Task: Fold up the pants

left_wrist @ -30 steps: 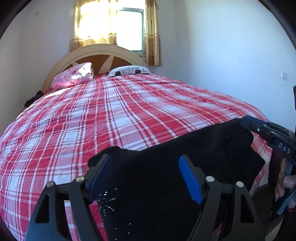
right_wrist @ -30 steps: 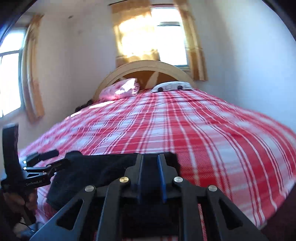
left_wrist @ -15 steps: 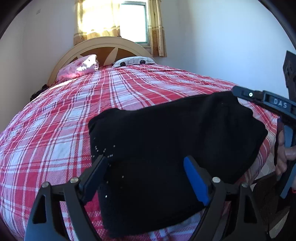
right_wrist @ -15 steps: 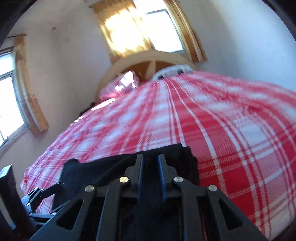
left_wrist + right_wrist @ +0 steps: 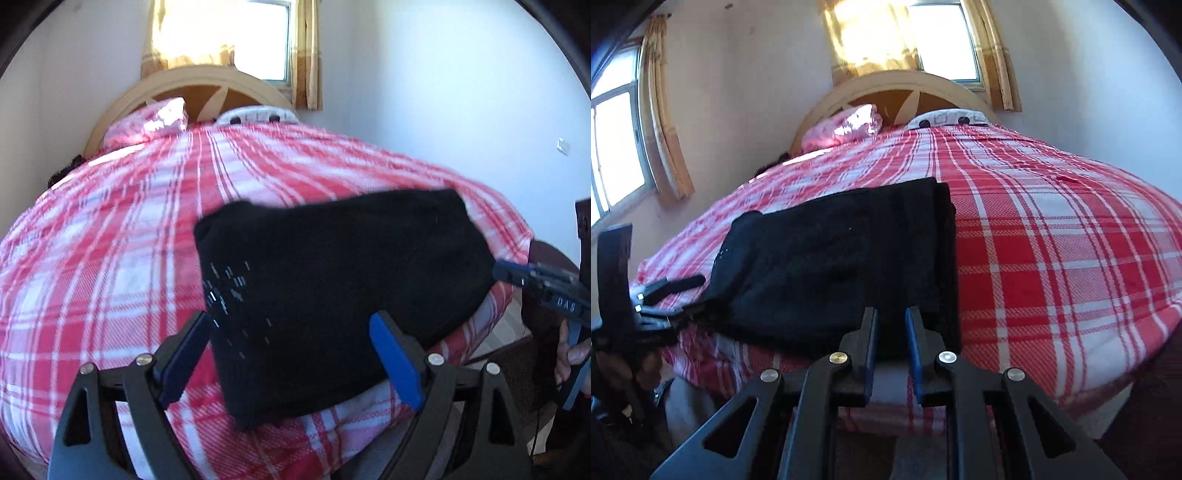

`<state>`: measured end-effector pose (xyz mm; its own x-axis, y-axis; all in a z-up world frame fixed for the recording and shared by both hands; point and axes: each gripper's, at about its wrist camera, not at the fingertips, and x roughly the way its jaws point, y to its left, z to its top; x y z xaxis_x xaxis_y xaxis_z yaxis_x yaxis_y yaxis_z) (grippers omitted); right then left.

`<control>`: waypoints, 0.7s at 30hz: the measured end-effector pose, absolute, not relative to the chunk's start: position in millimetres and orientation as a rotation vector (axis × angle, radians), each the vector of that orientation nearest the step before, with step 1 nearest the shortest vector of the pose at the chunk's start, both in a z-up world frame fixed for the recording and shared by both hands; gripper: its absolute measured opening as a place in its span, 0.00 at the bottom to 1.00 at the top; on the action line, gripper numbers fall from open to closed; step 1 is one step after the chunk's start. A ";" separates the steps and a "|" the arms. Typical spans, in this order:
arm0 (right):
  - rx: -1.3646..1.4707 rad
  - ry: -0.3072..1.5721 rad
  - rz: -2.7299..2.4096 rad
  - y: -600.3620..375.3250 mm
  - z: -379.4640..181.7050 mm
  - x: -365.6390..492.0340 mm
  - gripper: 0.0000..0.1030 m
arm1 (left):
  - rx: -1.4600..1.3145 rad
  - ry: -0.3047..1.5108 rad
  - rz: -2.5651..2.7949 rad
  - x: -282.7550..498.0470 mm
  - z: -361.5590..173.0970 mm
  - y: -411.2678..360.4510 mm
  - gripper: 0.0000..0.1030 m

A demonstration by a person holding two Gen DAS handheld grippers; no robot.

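the black pants (image 5: 343, 291) lie folded in a flat pile on the red and white bed cover (image 5: 110, 258), at the near edge of the bed. the left gripper (image 5: 291, 354) has its blue fingers (image 5: 393, 363) wide apart. they have just been opening. the near left part of the pants shows between them, but the fingers do not press on it. the right gripper (image 5: 891, 338) sits at the near right corner of the pants. its fingers (image 5: 913, 339) are close together with a thin gap, and no cloth shows in the gap. a pink pillow (image 5: 846, 125) lies far off by the headboard (image 5: 897, 83).
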<state>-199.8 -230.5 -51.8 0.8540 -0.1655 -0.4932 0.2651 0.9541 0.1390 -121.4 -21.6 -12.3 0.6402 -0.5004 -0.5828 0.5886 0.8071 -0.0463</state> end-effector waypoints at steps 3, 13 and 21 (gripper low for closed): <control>0.247 0.475 -0.247 -232.0 -43.4 -212.1 0.17 | 0.138 0.559 -0.605 -111.5 6.6 -20.3 0.89; 0.264 0.508 -0.301 -238.6 -59.1 -203.4 0.17 | 0.179 0.694 -0.478 -29.0 -13.8 -62.9 0.90; 0.286 0.452 -0.295 -241.2 -45.3 -211.6 0.17 | -0.084 0.881 -0.495 -2.2 -33.0 -26.7 1.00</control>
<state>-211.6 -241.2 -45.3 0.8588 -0.2146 -0.4653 0.3399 0.9181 0.2039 -2.2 -26.7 -33.0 0.5320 -0.4480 -0.7185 0.3805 0.8846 -0.2698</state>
